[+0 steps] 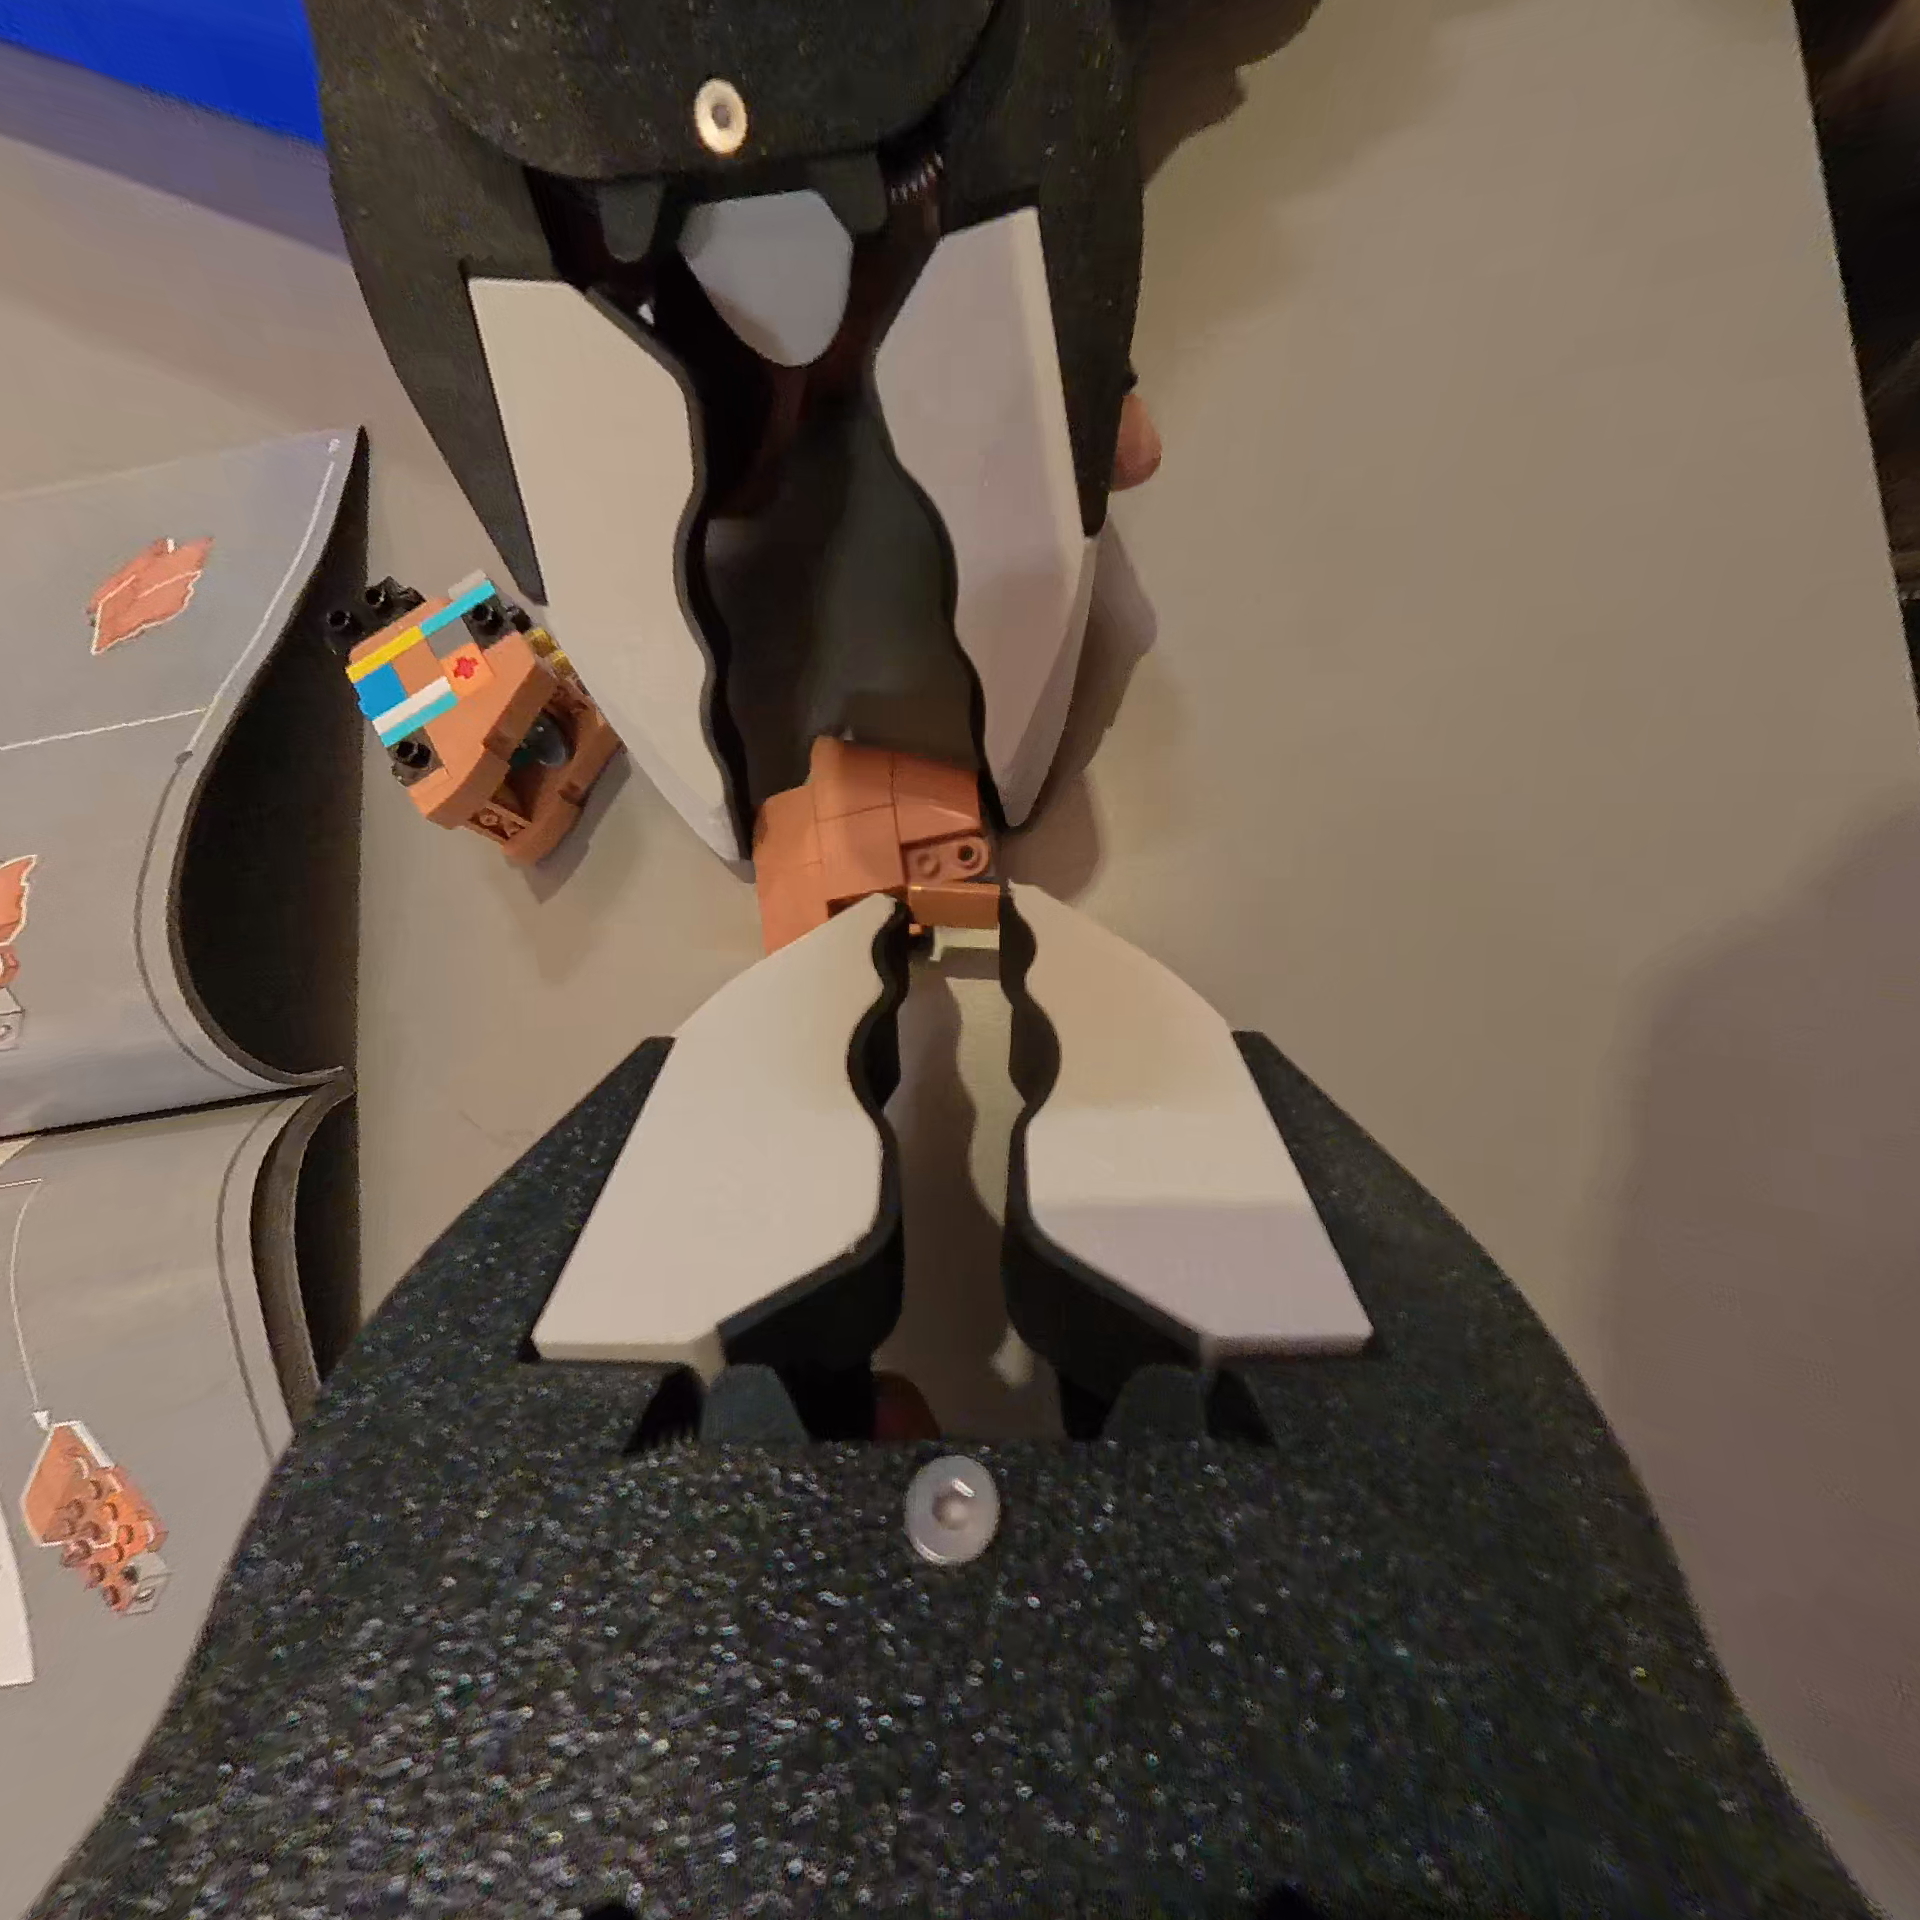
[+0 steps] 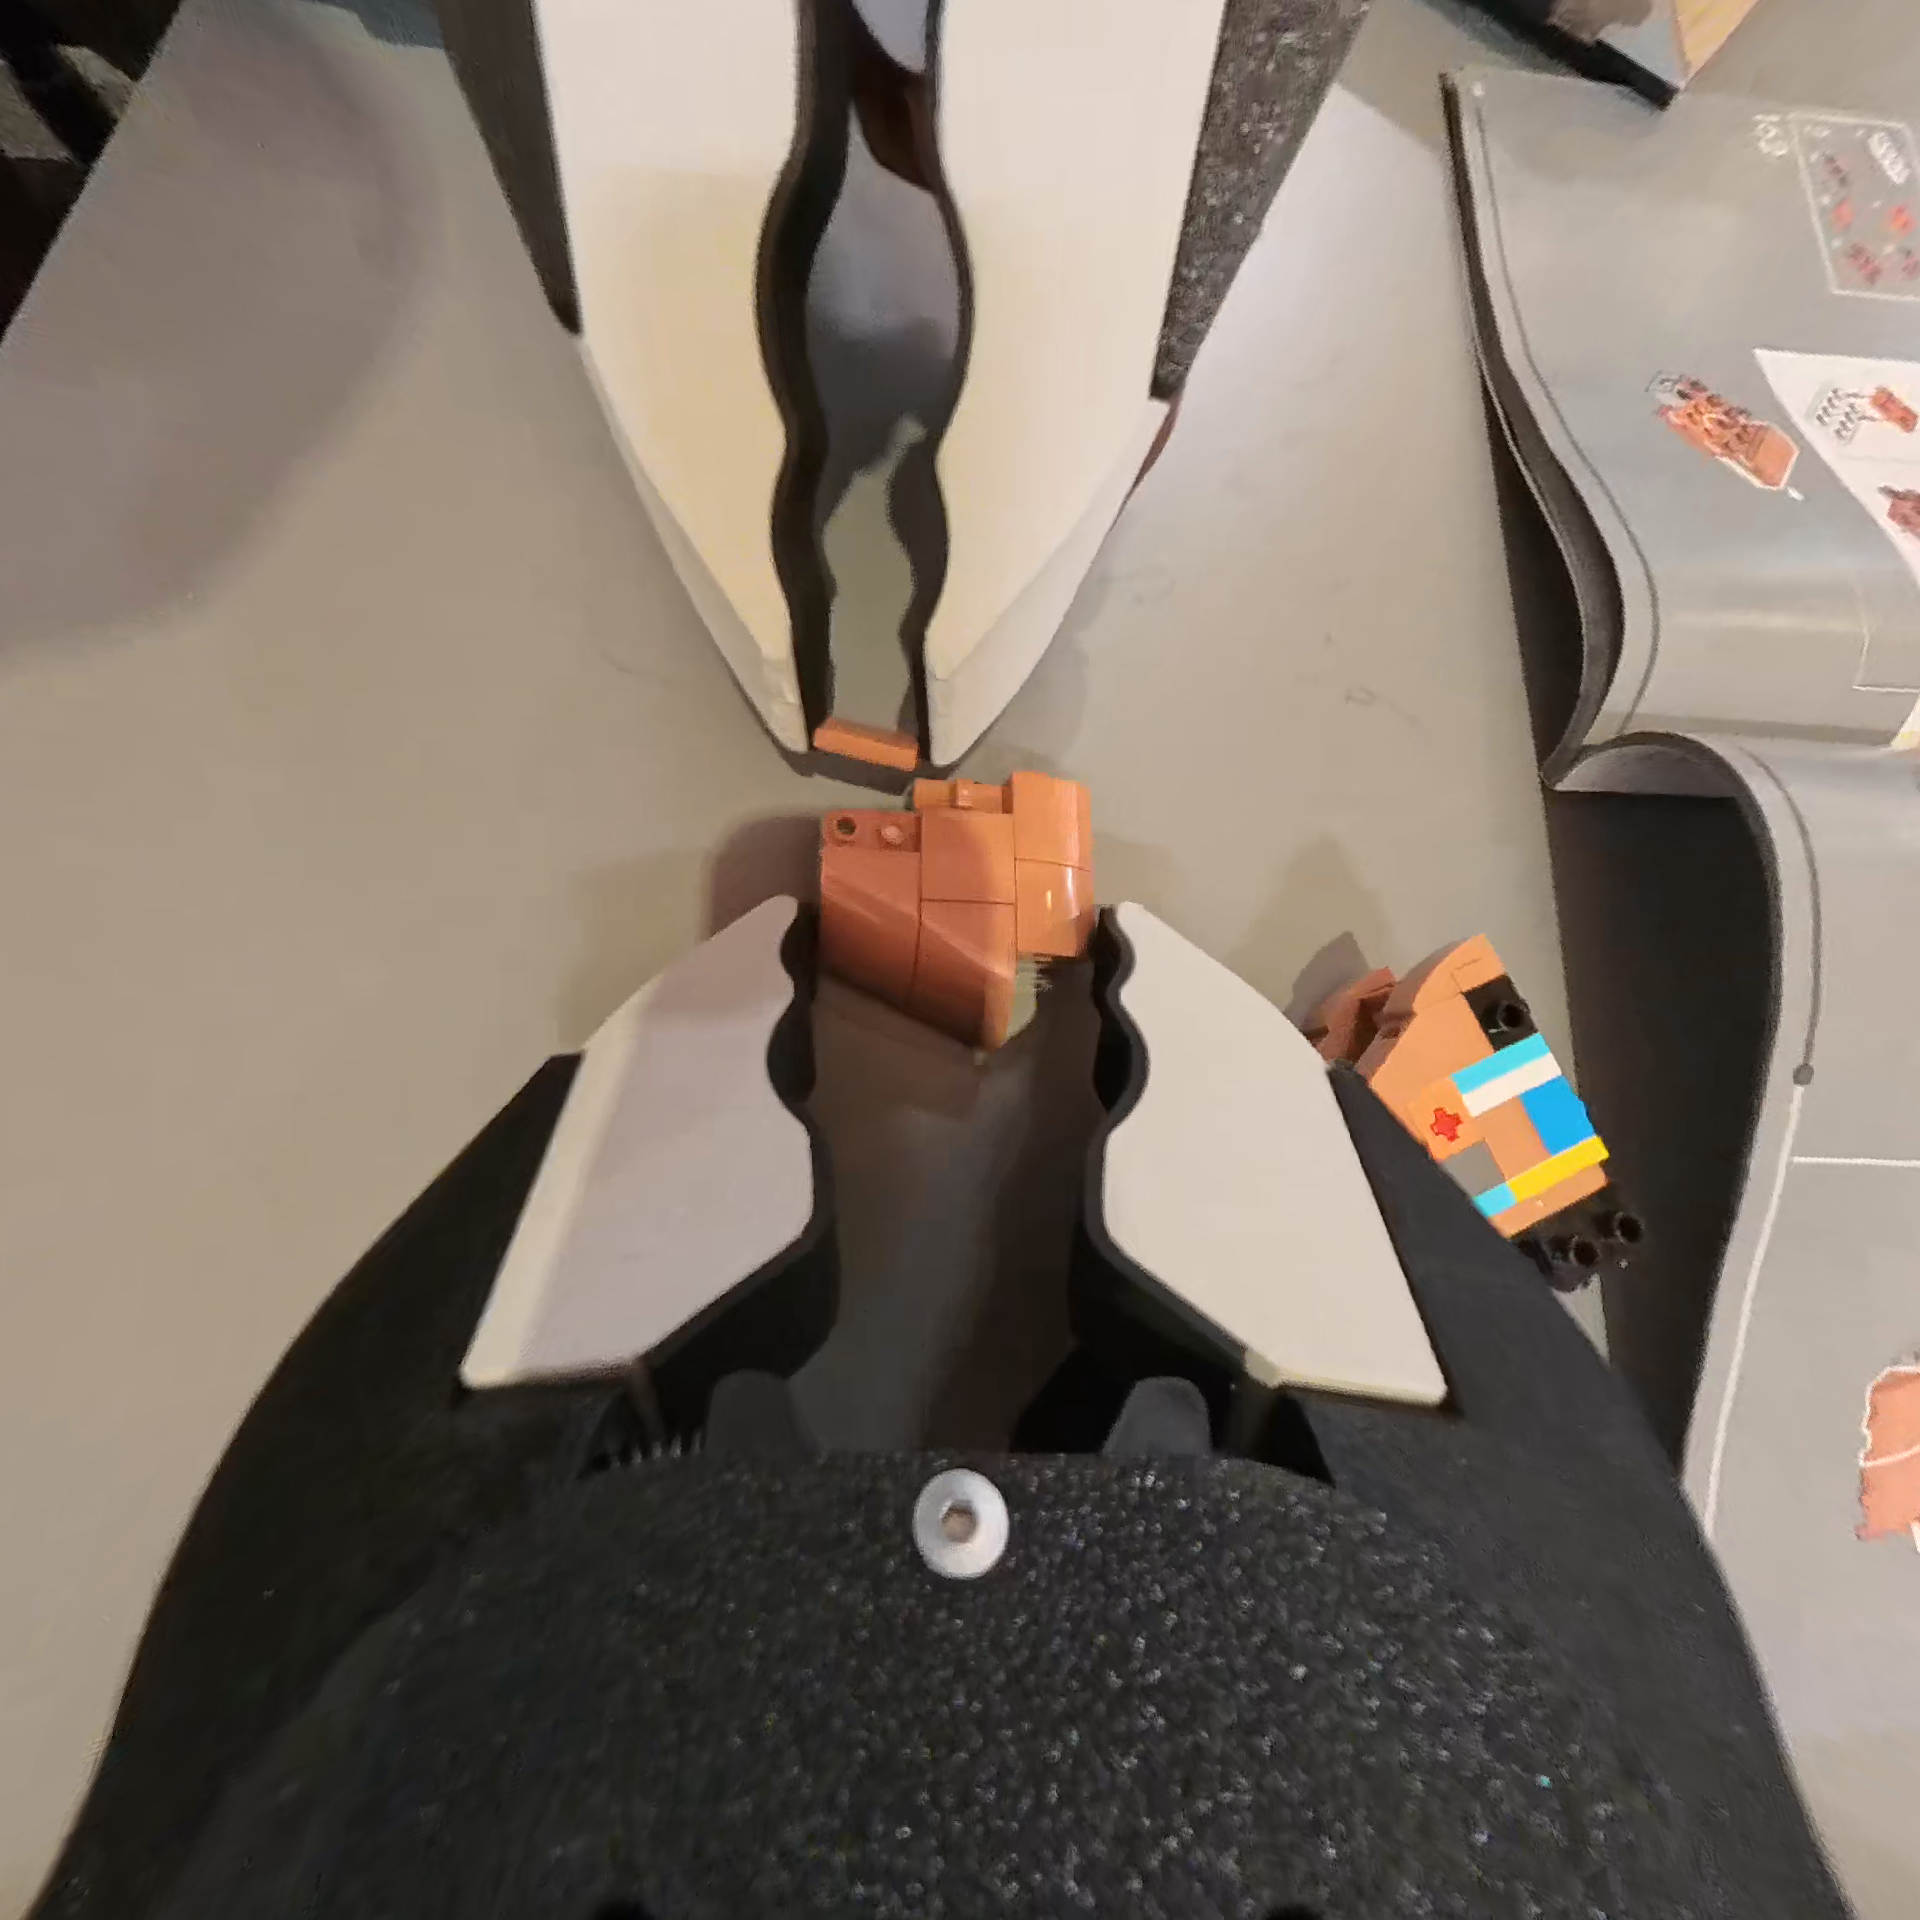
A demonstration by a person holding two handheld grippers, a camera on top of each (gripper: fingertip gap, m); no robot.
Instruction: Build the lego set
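Nearest the lens in the left wrist view we see our left gripper [image 1: 951, 914], its grey fingers drawn close, pinching a small brown piece [image 1: 951, 902] at the very tips. Facing it from across the tabletop [image 1: 1455, 727] we see the right gripper [image 1: 868, 831], its jaws set wider and clamped on the sides of a brown lego block assembly [image 1: 862, 842]. The small piece sits right against that assembly's studded end; whether the two are pressed together we cannot tell.

In the right wrist view we see the same meeting from the other side: the right gripper [image 2: 951, 935] grips the brown lego block assembly [image 2: 956, 904] between its tips, and the left gripper [image 2: 868, 753] holds the small brown piece [image 2: 864, 743] just beside the assembly's far end.

Off to the side, near the open instruction booklet [image 1: 125, 831], we find a second lego sub-build [image 1: 468, 717], brown with blue, yellow, white and black parts, lying on the tabletop apart from both tools. The right gripper's finger partly hides it in the right wrist view [image 2: 1486, 1101]. The booklet [image 2: 1683, 520] lies at the tabletop's edge, its pages curling upward. A fingertip of the person [image 1: 1138, 447] shows behind the right gripper's body. We see nothing between the two grippers other than the bricks they hold.
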